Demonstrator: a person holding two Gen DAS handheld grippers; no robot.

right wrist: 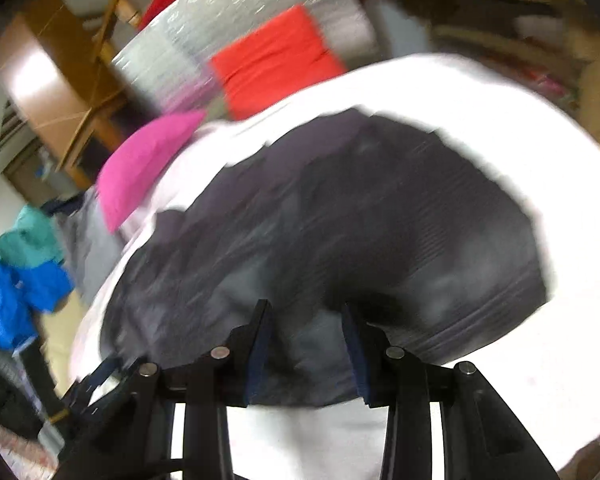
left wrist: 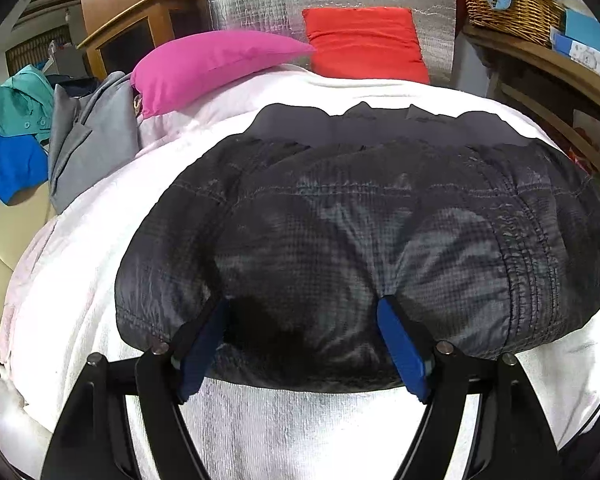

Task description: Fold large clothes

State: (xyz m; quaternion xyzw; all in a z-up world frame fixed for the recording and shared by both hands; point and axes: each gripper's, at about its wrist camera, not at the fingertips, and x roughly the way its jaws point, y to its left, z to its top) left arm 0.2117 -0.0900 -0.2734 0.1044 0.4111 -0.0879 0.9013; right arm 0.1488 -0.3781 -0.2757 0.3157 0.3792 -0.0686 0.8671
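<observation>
jacket [left wrist: 360, 216] is laid on the white bed [left wrist: 80, 280], near edge bunched. left tongs [left wrist: 304, 344] stand apart astride the hem; right tongs [right wrist: 306, 336] are clamped on a fold, likely for lifting it over.

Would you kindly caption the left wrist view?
Left gripper straddles the near edge of a dark quilted jacket on a white blanket.

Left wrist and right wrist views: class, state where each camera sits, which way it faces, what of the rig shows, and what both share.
Left wrist: on the left gripper, facing forward and down at the dark quilted jacket on the white blanket; its blue pads show.
Right wrist: on the right gripper, tilted and blurred, same jacket bunched between its pads.
Shared: jacket, pink pillow, red pillow.
</observation>
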